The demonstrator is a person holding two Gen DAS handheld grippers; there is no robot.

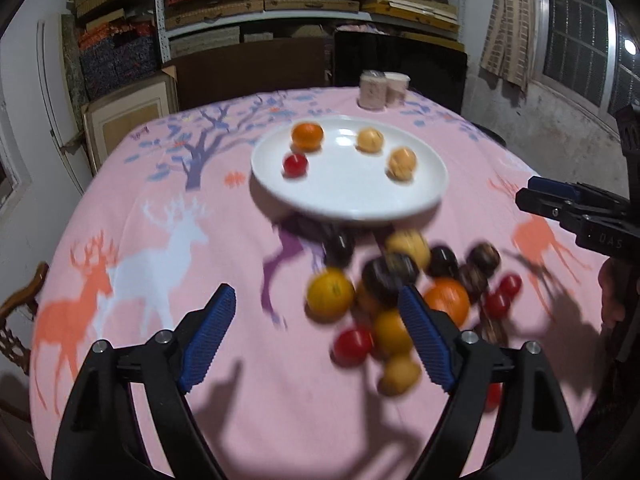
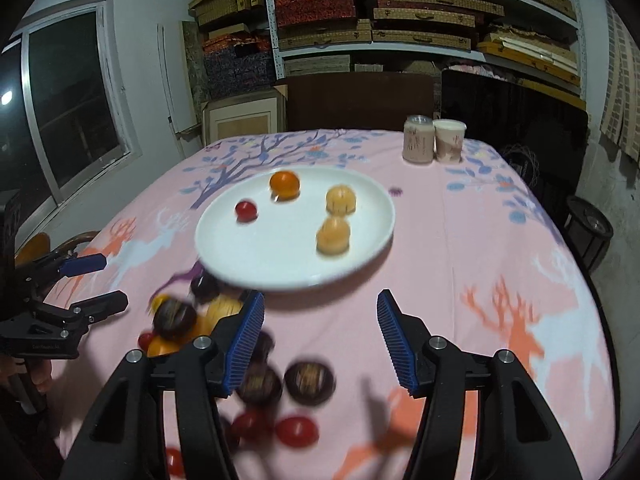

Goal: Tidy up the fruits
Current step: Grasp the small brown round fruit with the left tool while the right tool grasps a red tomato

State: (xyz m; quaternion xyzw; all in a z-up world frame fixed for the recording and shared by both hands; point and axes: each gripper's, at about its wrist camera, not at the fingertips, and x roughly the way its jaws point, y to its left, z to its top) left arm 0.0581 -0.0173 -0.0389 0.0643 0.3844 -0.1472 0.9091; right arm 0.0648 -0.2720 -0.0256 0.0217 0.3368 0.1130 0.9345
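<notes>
A white plate on the pink tablecloth holds an orange, a red fruit and two pale yellow fruits. Near the plate's front edge lies a pile of several loose fruits: dark brown, orange, yellow and red. My left gripper is open and empty above the pile's left side. My right gripper is open and empty, right of the pile; it also shows in the left wrist view.
Two pinkish cups stand at the far edge of the table. A wooden chair is at the left. Dark boards and shelves of boxes stand behind the table. The left gripper shows at the left of the right wrist view.
</notes>
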